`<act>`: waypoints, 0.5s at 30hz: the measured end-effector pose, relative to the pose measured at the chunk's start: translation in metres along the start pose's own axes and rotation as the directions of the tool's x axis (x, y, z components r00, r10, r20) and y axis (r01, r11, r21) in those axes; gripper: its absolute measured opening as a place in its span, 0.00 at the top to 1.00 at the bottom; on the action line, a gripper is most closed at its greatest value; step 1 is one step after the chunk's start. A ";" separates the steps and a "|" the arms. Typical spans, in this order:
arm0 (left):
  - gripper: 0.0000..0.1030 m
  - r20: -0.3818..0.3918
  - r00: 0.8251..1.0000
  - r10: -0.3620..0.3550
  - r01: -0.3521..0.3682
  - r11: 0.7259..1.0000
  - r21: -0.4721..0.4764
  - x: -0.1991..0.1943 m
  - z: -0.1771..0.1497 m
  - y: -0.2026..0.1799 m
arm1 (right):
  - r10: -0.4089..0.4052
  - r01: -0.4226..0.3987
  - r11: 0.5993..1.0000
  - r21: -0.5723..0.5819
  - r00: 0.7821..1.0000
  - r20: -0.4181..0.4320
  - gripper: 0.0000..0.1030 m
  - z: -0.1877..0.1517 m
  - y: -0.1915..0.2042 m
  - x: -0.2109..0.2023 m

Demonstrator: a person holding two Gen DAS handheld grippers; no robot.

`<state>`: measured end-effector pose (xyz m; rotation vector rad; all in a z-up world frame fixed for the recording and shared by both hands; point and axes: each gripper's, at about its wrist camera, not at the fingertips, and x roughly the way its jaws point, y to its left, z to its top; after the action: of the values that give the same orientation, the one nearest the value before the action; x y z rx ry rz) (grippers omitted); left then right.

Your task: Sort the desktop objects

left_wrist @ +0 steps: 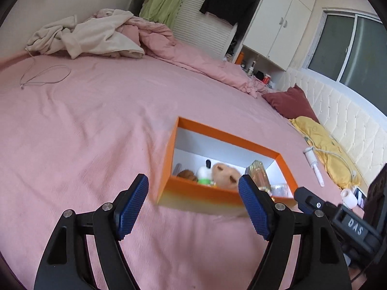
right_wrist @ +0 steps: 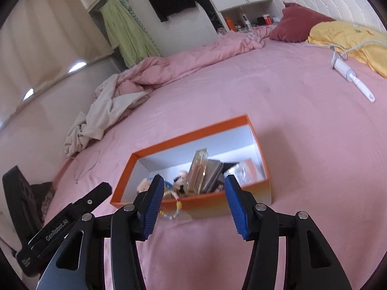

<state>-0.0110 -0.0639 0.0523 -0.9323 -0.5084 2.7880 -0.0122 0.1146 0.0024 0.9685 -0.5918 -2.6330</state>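
An orange box [left_wrist: 205,194] with a white inside lies on the pink bed; it also shows in the right wrist view [right_wrist: 205,203]. It holds small plush toys [left_wrist: 223,174], a clear perfume bottle [right_wrist: 197,171], a dark case [right_wrist: 212,175] and other small items. A beaded bracelet [right_wrist: 173,213] hangs over its near wall in the right wrist view. My left gripper [left_wrist: 193,203] is open and empty, just in front of the box. My right gripper [right_wrist: 192,207] is open and empty, close to the box's near wall.
A white lint roller [right_wrist: 352,78] and a cable lie on the bed near a yellow pillow [right_wrist: 350,38] and a dark red pillow [right_wrist: 297,24]. Crumpled pink bedding and a beige garment [left_wrist: 84,36] lie at the far side. A thin cord [left_wrist: 43,75] lies on the sheet.
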 end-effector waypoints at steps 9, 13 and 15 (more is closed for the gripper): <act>0.21 -0.208 0.961 0.180 -0.146 0.974 0.171 0.051 -0.040 -0.007 | 0.145 -0.129 0.979 0.157 0.985 -0.091 0.49 -0.021 -0.015 0.024; 0.19 -0.201 0.949 0.242 -0.190 0.951 0.246 0.058 -0.044 -0.019 | 0.168 -0.151 0.978 0.143 0.979 -0.115 0.56 -0.019 -0.007 0.031; 0.19 -0.203 0.954 0.222 -0.175 0.958 0.225 0.057 -0.042 -0.015 | 0.179 -0.163 0.978 0.133 0.976 -0.122 0.67 -0.018 -0.001 0.034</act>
<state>-0.0298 -0.0239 -0.0051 -1.2950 -0.0944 2.7834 -0.0257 0.0976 -0.0293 1.0675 -0.7755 -2.3831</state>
